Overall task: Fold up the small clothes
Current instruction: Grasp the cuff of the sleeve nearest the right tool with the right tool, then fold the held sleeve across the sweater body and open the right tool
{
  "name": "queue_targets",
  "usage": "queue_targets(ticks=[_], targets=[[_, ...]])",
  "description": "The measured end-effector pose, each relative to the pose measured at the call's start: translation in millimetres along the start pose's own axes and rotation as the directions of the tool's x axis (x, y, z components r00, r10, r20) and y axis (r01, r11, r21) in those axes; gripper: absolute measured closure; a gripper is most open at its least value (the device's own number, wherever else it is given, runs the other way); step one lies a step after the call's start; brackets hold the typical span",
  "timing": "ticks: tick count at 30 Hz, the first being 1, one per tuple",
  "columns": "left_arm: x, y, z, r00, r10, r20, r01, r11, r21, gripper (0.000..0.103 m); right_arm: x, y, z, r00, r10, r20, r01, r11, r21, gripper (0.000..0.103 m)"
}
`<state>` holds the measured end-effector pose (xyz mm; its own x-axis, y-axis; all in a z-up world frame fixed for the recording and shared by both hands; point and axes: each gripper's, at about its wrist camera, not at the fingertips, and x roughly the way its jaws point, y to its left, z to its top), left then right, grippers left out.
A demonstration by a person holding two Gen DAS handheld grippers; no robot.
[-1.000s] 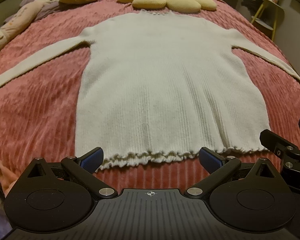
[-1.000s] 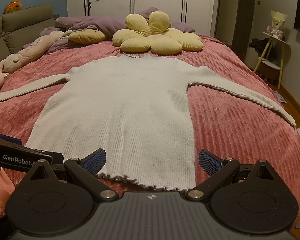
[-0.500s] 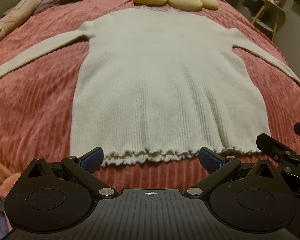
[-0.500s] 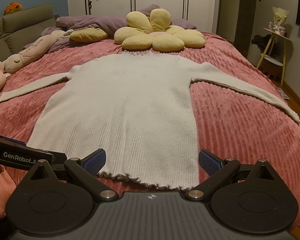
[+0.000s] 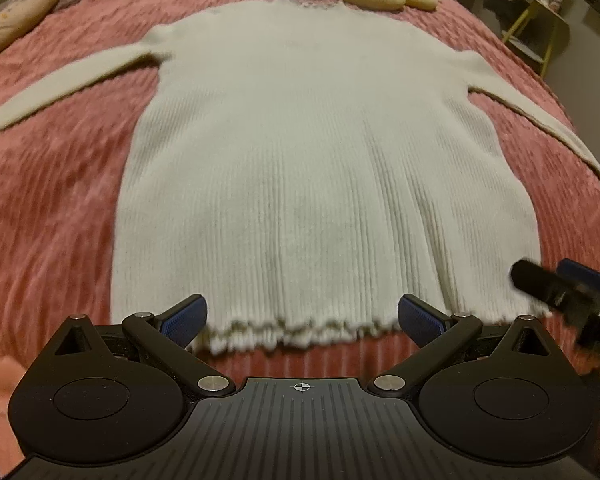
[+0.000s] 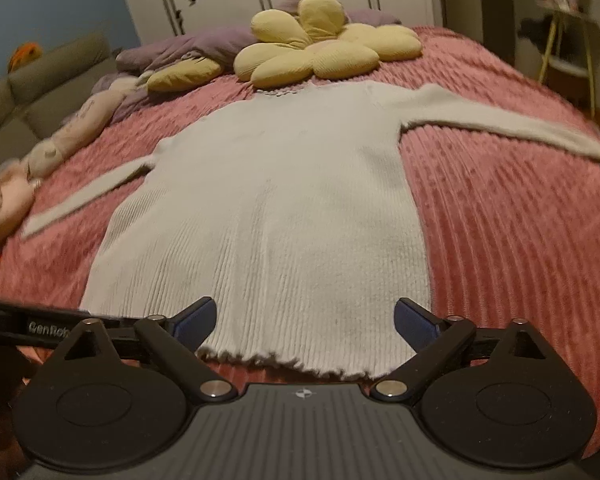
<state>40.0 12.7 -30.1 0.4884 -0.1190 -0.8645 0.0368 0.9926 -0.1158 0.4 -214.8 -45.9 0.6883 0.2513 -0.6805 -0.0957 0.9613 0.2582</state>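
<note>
- the white sweater [image 5: 324,168] lies flat and face up on the pink bedspread [image 5: 48,208], sleeves spread out to both sides, collar toward the yellow flower pillow [image 6: 324,48], frilly hem [image 5: 300,330] nearest the grippers.
- the left gripper [image 5: 302,314] hangs just above the hem near its left part, jaws spread wide, nothing between the pads; it grasps nothing.
- the right gripper [image 6: 304,316] sits over the hem's right part, jaws wide but starting to close; the knit lies below them and the pads do not press on it yet, so it holds nothing.
- the step in hand looks like taking the hem at two points to begin the first fold.
- to do it well, each gripper should come down so one pad slips under the hem edge and both layers of knit get pinched, not only the top one.
- keep the two grips level with each other and near the corners, so the fold line runs straight.
- the ribbed knit stretches and the bedspread is soft, so lift gently; a hard pull could drag the whole sweater and bunch the sleeves.
</note>
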Motion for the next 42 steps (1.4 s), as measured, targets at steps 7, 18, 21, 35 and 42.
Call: queue_targets(ticks=[7,18,21,35,42], targets=[[17,-5,50,0.989,0.073,0.126,-0.078,0.997,0.029,0.000,14,-101,54,0.982,-0.112,0.151,0.069,0.962,0.265,0.035],[100,-13,102,0.992,0.100,0.074,-0.101,0.995,0.013,0.000,29,-326,73,0.895,-0.395,0.206,0.011,0.481,0.877,0.052],[104,-16,100,0.989,0.099,0.115,-0.103,0.994,0.034,0.000,45,-345,71,0.901,-0.390,0.193,-0.001,0.443,0.897,0.053],[99,-6,107,0.992,0.029,0.126,-0.033,0.999,0.030,0.000,67,-279,160,0.868,-0.415,0.273,0.177,0.772,0.610,0.097],[79,0,149,0.966,-0.107,0.234,0.113,0.993,-0.014,0.000,117,-94,207,0.937,-0.034,0.348,0.011,0.998,0.068,0.093]])
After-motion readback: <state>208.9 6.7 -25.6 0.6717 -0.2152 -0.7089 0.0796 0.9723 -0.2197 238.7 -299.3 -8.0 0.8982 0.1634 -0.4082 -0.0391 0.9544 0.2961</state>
